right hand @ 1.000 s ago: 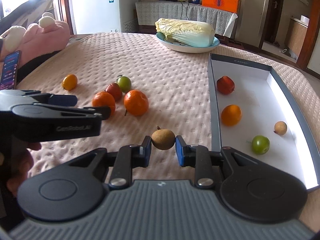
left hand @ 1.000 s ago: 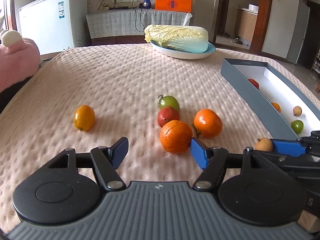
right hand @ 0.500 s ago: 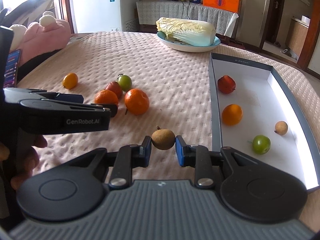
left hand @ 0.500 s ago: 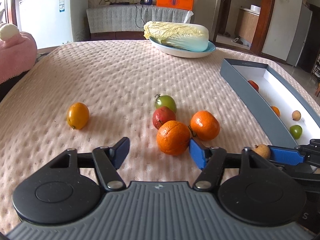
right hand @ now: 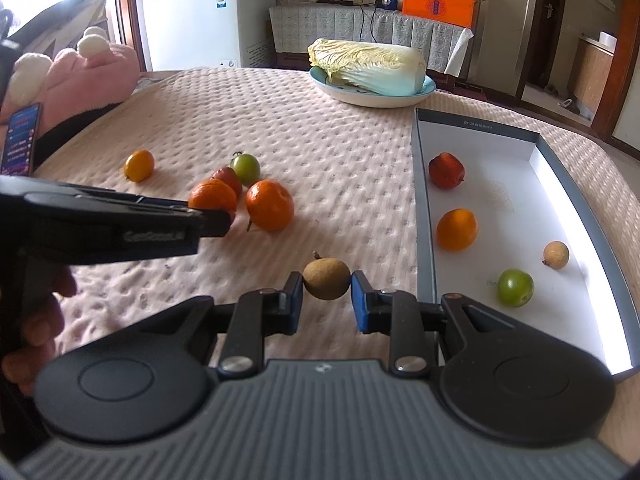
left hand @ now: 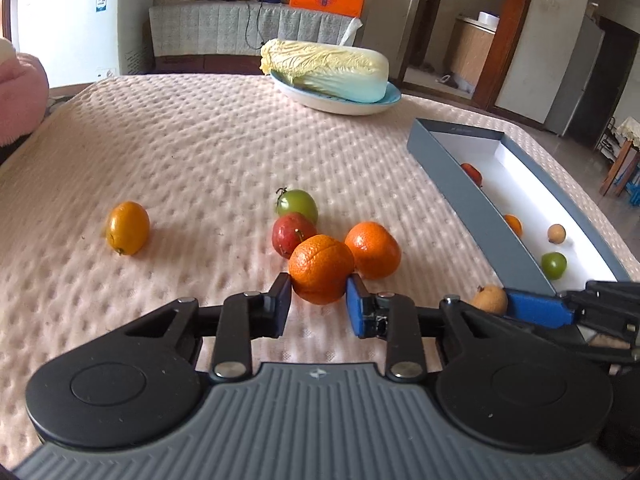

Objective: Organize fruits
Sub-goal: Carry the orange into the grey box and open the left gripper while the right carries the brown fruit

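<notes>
Now, in the left wrist view, the left tongs (left hand: 319, 300) have just been closing and press on the nearest orange (left hand: 321, 268). Beyond them lie one more orange (left hand: 374, 249), one red fruit (left hand: 289, 233), one green fruit (left hand: 298, 204) and, off left, one yellow fruit (left hand: 128, 227).

In the right wrist view, the right tongs (right hand: 326, 298) grip one brown longan (right hand: 326, 279). Right of them, the box (right hand: 424, 216) holds four fruits.
</notes>
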`<state>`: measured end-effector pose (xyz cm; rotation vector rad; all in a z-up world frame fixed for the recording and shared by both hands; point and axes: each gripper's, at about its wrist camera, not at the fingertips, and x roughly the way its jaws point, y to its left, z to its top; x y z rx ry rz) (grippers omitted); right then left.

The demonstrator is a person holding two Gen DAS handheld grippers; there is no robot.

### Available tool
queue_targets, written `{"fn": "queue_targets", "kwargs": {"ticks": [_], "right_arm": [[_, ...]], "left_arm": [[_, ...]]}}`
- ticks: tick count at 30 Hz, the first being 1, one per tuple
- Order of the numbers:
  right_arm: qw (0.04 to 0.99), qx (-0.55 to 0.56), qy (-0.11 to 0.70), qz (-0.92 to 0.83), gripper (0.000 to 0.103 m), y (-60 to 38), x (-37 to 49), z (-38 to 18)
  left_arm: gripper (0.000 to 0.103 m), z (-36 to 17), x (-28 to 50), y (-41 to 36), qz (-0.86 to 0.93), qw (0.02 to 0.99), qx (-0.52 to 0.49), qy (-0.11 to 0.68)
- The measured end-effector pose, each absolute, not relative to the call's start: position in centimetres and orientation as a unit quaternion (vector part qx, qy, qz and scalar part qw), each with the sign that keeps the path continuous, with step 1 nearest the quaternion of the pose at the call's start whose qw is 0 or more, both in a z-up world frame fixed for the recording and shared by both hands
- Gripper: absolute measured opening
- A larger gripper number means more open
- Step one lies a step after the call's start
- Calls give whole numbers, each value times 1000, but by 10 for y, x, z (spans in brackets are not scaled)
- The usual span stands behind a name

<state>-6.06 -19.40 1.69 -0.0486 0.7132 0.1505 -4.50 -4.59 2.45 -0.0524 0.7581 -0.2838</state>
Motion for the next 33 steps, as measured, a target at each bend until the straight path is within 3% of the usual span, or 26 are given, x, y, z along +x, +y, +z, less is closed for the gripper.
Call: {"fn": "queue_targets", "kwargs": {"ticks": [33], "right_arm": [[955,26,291,57,29,-242,-81,43]], "left_arm": [[34,51,-68,-62,-109,931,27,348]]}}
